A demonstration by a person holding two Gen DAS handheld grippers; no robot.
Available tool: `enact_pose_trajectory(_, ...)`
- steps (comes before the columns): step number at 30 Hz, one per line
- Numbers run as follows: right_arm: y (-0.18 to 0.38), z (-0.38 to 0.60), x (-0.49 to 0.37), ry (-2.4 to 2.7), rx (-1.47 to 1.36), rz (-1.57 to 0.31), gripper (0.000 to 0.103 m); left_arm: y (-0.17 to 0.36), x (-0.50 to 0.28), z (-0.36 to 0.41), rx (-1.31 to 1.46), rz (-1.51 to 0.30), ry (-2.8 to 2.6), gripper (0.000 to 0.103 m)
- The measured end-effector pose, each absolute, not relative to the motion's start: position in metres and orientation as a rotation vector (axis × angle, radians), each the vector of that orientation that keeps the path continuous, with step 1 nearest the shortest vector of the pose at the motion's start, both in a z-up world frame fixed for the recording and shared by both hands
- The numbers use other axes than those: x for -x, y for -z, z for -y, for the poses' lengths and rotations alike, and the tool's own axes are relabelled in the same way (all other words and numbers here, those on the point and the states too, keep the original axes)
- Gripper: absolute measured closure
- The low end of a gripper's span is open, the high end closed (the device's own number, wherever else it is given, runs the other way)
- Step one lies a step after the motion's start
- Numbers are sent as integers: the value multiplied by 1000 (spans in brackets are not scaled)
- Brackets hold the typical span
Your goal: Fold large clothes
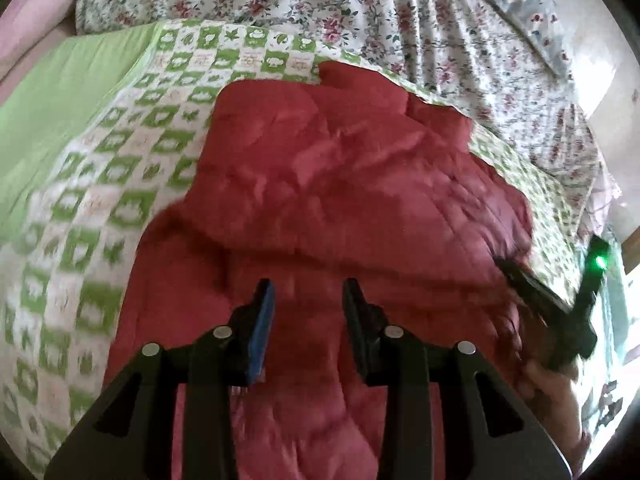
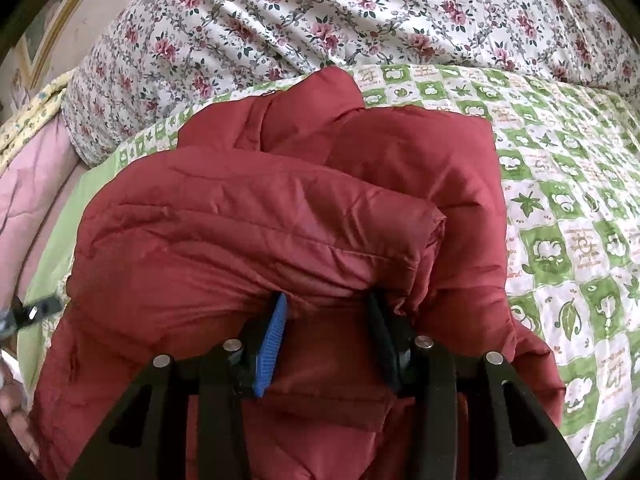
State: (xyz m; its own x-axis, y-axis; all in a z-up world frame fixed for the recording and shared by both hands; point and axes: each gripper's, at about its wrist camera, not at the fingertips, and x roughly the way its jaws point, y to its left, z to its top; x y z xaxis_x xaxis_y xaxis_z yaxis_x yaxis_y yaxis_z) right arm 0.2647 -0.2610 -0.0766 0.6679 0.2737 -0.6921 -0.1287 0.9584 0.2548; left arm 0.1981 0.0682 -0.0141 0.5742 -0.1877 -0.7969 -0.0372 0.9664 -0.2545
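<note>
A red padded jacket lies on a green-and-white checked bed cover, partly folded. My left gripper is open and empty, just above the jacket's near part. In the right wrist view the jacket has a sleeve or flap folded across its middle. My right gripper is open, its fingertips tucked at the edge of that folded flap. The right gripper also shows in the left wrist view at the jacket's right side.
A floral quilt is bunched behind the jacket. A pink blanket lies at the left. The checked cover extends to the right. A plain green sheet lies at the far left.
</note>
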Motion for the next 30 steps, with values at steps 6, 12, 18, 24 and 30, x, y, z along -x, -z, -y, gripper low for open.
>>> enact_pose_trajectory(6,66,265,-251,-233,-213,-782,59,3,-158,-82,265,-961,105,70)
enact_pose_trajectory(12,43,268,-210,-265,-244,-837,26,-2,-135,-102,266,-962,107,70)
enact_pose_trajectory(18,26,272,-151,-281,-153,-899,23,-3,-116,-120,290,-977,103,70)
enact_pose_trajectory(24,18,307,-101,-184,-181,-903,20,-4,-96,-135,304,-975,102,70)
enact_pose_trajectory(30,31,326,-69,-109,-190,-954,20,5,-80,-147,317,-997,106,70)
